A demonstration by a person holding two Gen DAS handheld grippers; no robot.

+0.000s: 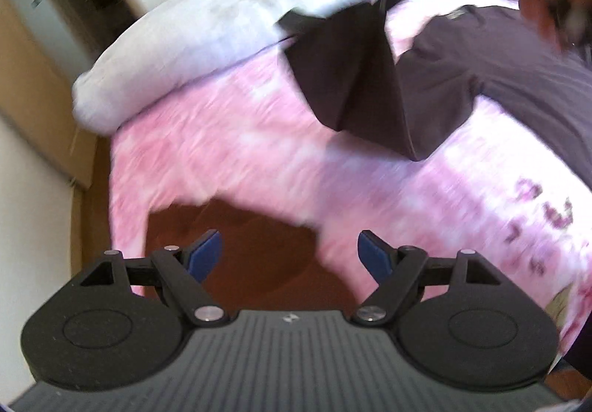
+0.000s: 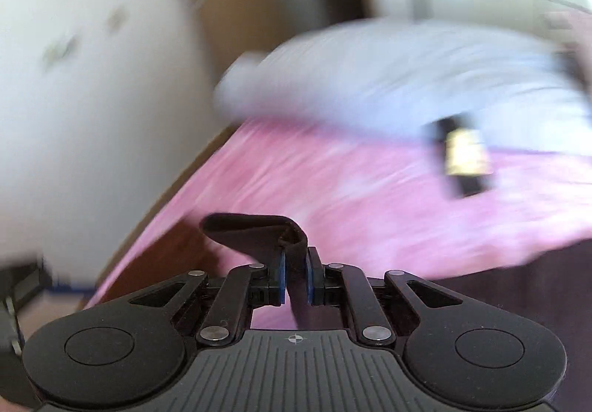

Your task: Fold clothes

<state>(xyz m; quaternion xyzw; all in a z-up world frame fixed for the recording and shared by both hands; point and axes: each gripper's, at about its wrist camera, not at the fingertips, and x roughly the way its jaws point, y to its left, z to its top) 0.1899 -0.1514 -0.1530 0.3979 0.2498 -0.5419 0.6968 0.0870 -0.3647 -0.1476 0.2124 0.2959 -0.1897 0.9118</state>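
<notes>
A dark garment (image 1: 355, 79) hangs in the air over the pink bed cover (image 1: 240, 153), held up from its top right. A second dark purple garment (image 1: 518, 71) lies spread on the bed to the right. My left gripper (image 1: 290, 256) is open and empty, low over the foot of the bed. My right gripper (image 2: 295, 275) is shut on a folded edge of the dark garment (image 2: 259, 236), which bunches above the blue pads (image 2: 282, 277). Both views are motion-blurred.
A pale lilac pillow (image 1: 222, 31) lies at the head of the bed, also in the right wrist view (image 2: 388, 79). A small dark object with a yellow label (image 2: 464, 156) lies on the cover. Brown floor (image 1: 251, 253) shows below the bed's edge. A white wall and wardrobe stand behind.
</notes>
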